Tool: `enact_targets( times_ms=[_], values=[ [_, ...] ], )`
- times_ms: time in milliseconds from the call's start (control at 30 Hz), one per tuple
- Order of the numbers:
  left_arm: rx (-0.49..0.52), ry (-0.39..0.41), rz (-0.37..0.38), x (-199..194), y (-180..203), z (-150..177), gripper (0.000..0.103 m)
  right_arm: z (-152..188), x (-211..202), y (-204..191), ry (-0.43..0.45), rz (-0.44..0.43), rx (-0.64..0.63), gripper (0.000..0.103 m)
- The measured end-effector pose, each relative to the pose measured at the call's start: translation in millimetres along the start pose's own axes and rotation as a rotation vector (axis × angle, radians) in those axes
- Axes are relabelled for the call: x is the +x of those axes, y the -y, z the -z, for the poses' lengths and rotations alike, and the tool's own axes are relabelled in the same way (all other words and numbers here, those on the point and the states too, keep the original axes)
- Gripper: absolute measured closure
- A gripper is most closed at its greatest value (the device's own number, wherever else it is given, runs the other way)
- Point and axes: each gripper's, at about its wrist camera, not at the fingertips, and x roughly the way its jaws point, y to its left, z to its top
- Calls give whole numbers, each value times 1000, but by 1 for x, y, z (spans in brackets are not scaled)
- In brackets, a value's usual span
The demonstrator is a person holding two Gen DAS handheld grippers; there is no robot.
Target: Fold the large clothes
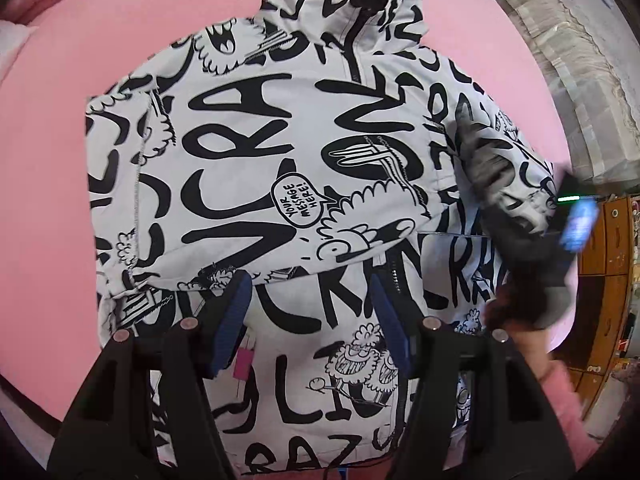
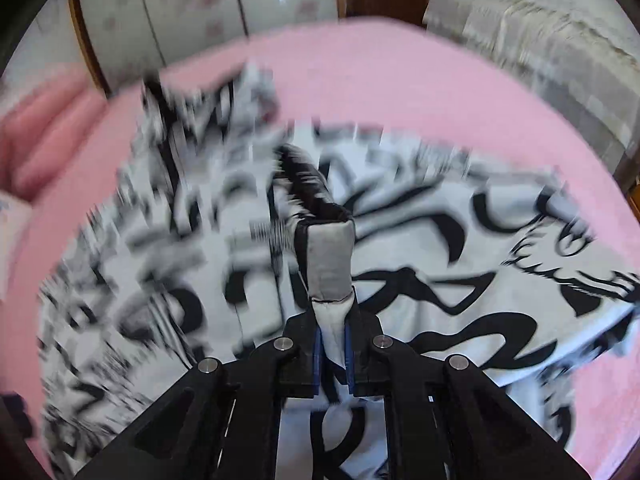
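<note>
A white jacket with black graffiti lettering (image 1: pixel 256 168) lies spread on a pink bed (image 1: pixel 80 40), hood at the far end, one sleeve folded across its front. My left gripper (image 1: pixel 312 304) is open above the jacket's lower part, holding nothing. My right gripper (image 2: pixel 332 344) is shut on the jacket's grey-lined sleeve cuff (image 2: pixel 330 256) and holds it lifted over the jacket (image 2: pixel 460 280). In the left wrist view that gripper (image 1: pixel 576 220) and the raised sleeve (image 1: pixel 500 184) show blurred at the jacket's right side.
The pink bed (image 2: pixel 400 72) surrounds the jacket on all sides. A beige quilted bedding pile (image 1: pixel 568 60) lies beyond the bed's right edge. A wooden cabinet (image 1: pixel 608 248) stands at the right. A pale wardrobe (image 2: pixel 200 8) stands behind the bed.
</note>
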Motion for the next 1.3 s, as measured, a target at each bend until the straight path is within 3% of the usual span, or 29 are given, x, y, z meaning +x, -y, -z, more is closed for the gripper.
enact_targets(
  times_ms=[100,133,167,233,300,533,667,767,967,1100,1167,1233,1300],
  values=[
    [20,-8,8,8,4,-5,45,19,11,-13,16,59,-41,90],
    [33,-3,2,10,7,-8,45,18,10,-13,12,44,-39,84],
    [47,3,-8,11,10,-11,45,16,8,-10,1,7,-26,70],
    [60,12,-27,15,17,-17,45,16,-2,3,-13,-56,11,58],
    [50,-2,-36,20,25,-25,45,14,-10,19,-19,-123,43,56],
    [-54,-4,125,36,63,-41,44,17,-69,76,32,-232,107,35],
    [-127,-6,222,54,90,-49,44,27,-88,106,40,-228,82,35],
    [-160,-23,259,73,115,-52,44,41,-92,131,-10,-227,79,35],
    [-205,-30,262,107,153,-52,44,63,-83,174,-118,-204,53,35],
    [-256,-51,201,131,168,-55,47,69,-76,200,-160,-226,28,35],
    [-277,-40,160,139,171,-55,52,71,-71,212,-170,-228,18,35],
    [-285,-26,108,145,178,-58,70,70,-63,221,-182,-223,8,35],
    [-297,-4,68,146,184,-62,82,69,-54,228,-212,-213,-1,35]
  ],
)
